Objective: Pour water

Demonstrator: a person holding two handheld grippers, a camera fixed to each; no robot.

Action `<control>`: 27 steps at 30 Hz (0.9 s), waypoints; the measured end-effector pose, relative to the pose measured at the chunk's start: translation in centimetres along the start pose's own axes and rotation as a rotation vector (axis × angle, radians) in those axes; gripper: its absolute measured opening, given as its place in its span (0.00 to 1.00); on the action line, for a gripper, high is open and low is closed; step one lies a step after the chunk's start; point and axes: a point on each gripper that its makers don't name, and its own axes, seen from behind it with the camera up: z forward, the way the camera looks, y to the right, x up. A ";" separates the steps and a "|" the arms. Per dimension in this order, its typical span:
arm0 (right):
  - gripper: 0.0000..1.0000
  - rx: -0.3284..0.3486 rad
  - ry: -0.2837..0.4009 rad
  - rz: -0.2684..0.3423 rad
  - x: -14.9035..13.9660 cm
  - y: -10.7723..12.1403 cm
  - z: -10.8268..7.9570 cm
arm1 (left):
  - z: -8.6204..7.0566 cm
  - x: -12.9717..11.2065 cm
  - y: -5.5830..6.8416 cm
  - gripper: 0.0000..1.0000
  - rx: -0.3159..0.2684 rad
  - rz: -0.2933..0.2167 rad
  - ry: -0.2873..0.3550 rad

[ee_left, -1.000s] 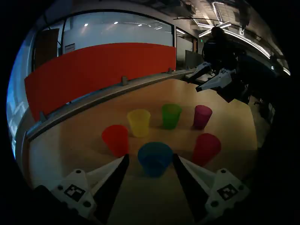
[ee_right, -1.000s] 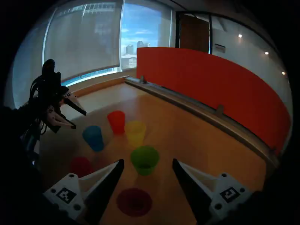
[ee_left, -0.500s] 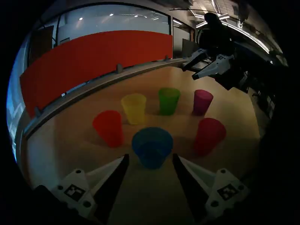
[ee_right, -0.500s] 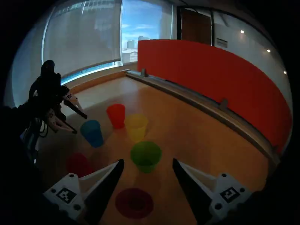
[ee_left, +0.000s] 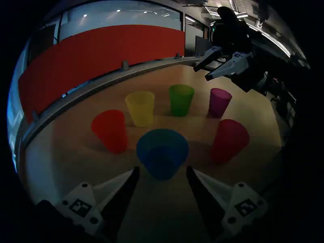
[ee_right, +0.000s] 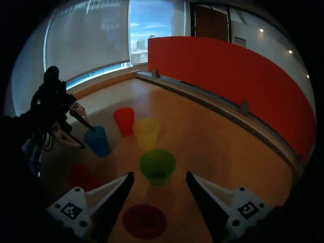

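Six plastic cups sit on the wooden bench (ee_left: 77, 162), all upright with the open end up and loosely grouped. In the left gripper view the red cup (ee_left: 110, 130) is on the left. The yellow cup (ee_left: 140, 107), green cup (ee_left: 180, 99) and purple cup (ee_left: 219, 102) form a rough row further back. A dark pink cup (ee_left: 229, 139) is on the right and the blue cup (ee_left: 162, 153) is closest in.

The left hand-held gripper (ee_left: 162, 168) has its fingers spread wide with nothing gripped. The blue cup sits right in front of the gap between the tips, though I honestly can't tell if they touch it. The right gripper view, looking from across the bench, shows that gripper's two tips right by the blue cup.

The right hand-held gripper (ee_right: 159, 174) is spread open too, and empty. The green cup sits just past its fingertips, pretty much centred in the gap. The purple cup is seen from above, lower down between the fingers. In the left gripper view this gripper hangs in the air over the bench, back behind the purple cup.

A long red partition (ee_left: 101, 48) runs along the far edge of the bench, with a bright window (ee_right: 156, 32) off past one end.
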 end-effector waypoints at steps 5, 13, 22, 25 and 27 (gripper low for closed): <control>1.00 0.003 -0.014 0.003 -0.3 -0.1 0.3 | 0.8 -0.2 0.3 0.85 -0.016 -0.012 -0.006; 1.00 0.004 -0.035 0.007 -0.8 -0.1 0.8 | 1.8 -0.2 0.3 0.85 -0.022 -0.013 -0.010; 1.00 0.011 -0.075 0.014 -1.7 -0.2 1.6 | 2.8 -0.1 0.1 0.85 -0.027 -0.016 -0.013; 1.00 0.015 -0.089 0.014 -2.0 -0.3 1.9 | 3.2 -0.1 0.1 0.85 -0.029 -0.015 -0.013; 1.00 0.017 -0.098 0.014 -2.2 -0.3 2.1 | 3.4 -0.1 0.1 0.85 -0.030 -0.014 -0.014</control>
